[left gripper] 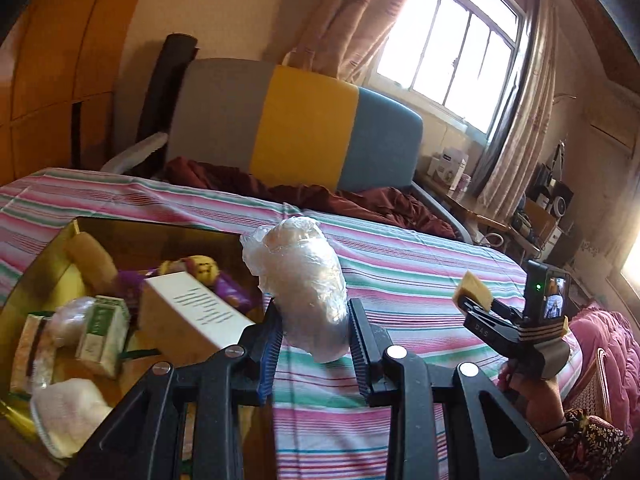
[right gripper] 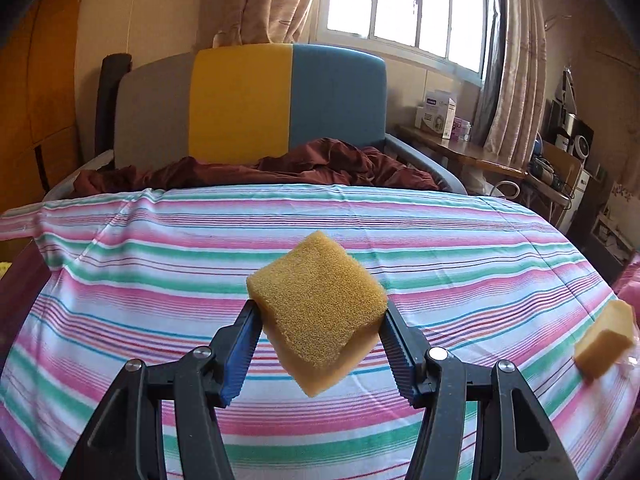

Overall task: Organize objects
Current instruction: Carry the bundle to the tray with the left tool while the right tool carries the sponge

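Note:
My left gripper [left gripper: 314, 320] is shut on a lump wrapped in clear plastic film [left gripper: 302, 276], held above the striped bedsheet [left gripper: 400, 276] just right of the gold box [left gripper: 48, 256]. The box holds a white carton [left gripper: 192, 312], a purple doll [left gripper: 208, 276], small green-and-white packs [left gripper: 104, 332] and wrapped white bundles [left gripper: 66, 412]. My right gripper [right gripper: 318, 320] is shut on a yellow sponge block [right gripper: 320, 304], tilted on its corner above the sheet. The right gripper [left gripper: 472, 300] with its sponge also shows at the right of the left wrist view, in a person's hand [left gripper: 532, 392].
A second yellow sponge [right gripper: 604, 340] lies on the sheet at the far right. A dark red blanket [right gripper: 280, 168] is bunched before the grey, yellow and blue headboard [right gripper: 248, 104]. A wooden side table [right gripper: 460, 152] with boxes stands by the window.

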A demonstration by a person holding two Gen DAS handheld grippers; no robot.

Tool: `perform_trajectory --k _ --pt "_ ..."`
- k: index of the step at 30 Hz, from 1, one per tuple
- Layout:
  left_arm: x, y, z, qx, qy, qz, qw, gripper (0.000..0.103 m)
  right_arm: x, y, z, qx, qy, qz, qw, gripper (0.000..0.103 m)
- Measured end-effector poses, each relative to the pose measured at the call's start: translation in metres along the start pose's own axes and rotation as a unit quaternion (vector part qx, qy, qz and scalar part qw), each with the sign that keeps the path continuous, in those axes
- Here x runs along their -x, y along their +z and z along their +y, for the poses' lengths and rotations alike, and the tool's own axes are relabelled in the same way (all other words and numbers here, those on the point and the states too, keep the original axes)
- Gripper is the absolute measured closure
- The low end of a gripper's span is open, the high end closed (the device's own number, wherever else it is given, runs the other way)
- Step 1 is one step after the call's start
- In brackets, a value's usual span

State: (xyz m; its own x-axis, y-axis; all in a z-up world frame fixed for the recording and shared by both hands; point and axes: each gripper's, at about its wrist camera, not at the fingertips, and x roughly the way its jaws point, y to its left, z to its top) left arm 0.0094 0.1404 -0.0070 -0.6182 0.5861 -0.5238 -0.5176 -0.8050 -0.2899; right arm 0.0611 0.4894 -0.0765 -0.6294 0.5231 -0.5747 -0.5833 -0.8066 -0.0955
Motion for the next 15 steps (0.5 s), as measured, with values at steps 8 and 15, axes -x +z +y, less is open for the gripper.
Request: perform_trajectory --k 8,15 --pt "0.022 0.003 0.046 0.025 0.036 -0.012 0.999 0.072 0.019 -0.006 0.023 0.029 0.004 -0.001 1.0 0.043" --pt "0.028 0.005 0.081 0.05 0.059 -0.013 0.9969 0.072 0.03 -0.011 0.043 0.053 0.009 0.001 0.999 0.043"
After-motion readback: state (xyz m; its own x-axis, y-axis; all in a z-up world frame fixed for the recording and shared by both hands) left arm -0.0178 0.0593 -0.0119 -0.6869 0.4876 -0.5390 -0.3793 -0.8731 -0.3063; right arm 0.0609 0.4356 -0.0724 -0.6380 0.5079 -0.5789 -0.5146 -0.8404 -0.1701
